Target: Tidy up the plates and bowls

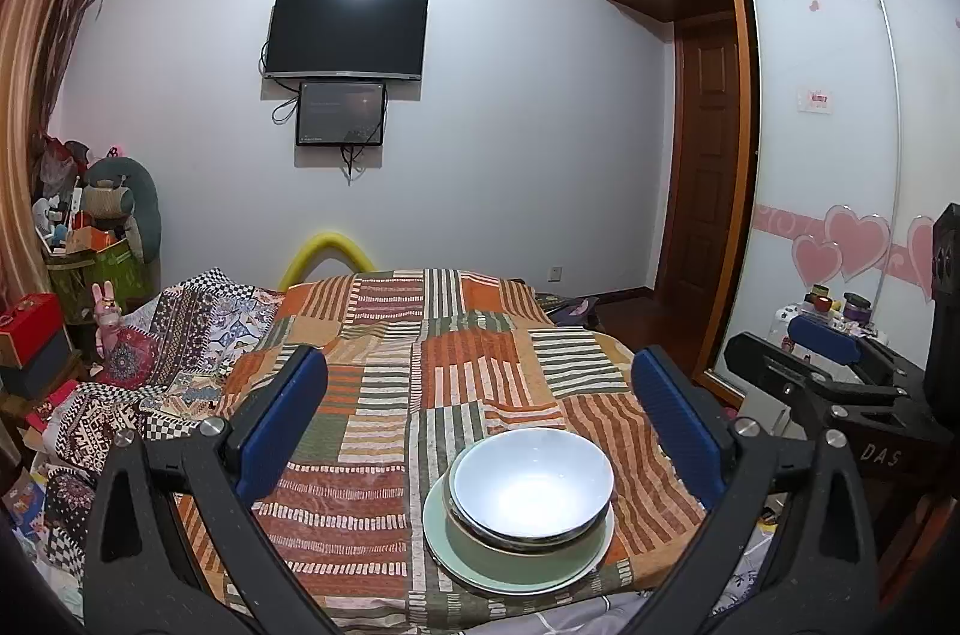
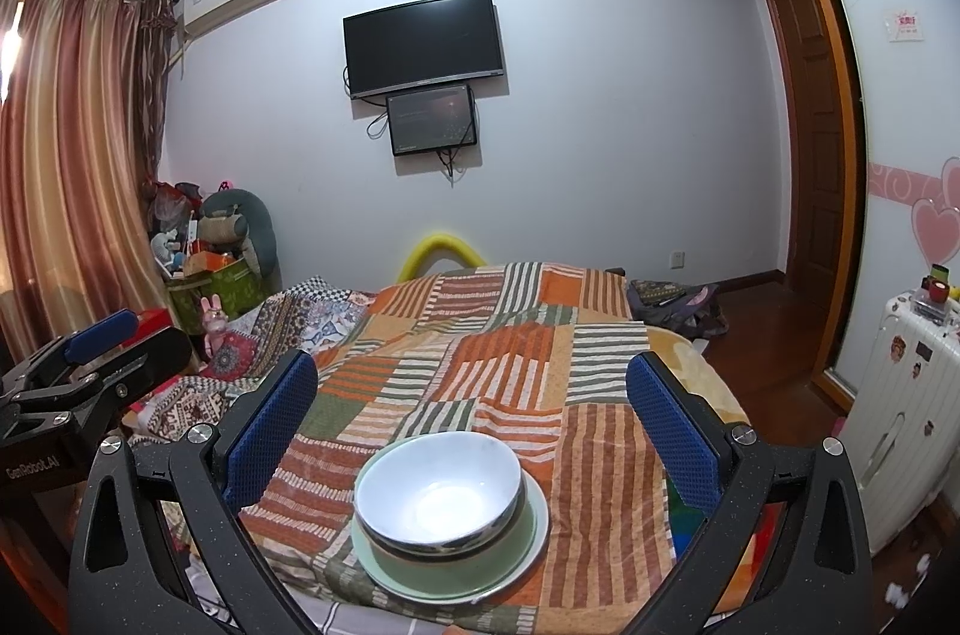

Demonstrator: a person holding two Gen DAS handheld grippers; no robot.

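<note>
In the left wrist view, the left gripper [image 1: 477, 416] is held with its blue pads wide apart and nothing between them. At the lower centre of that frame a white bowl [image 1: 531, 479] is nested in a metal-rimmed bowl [image 1: 522, 539] inside a green bowl [image 1: 516, 551], all stacked on a pale green plate [image 1: 444, 545] near the front edge of the patchwork bedspread [image 1: 384, 371]. In the right wrist view the right gripper [image 2: 474, 422] is likewise spread and empty, with the stack at the lower centre. Trouble is judged likely from the soft bed: the stack could be tilted if one rim is pressed, the glossy bowl could slip between the pads, or the plate could be nudged off the near edge.
</note>
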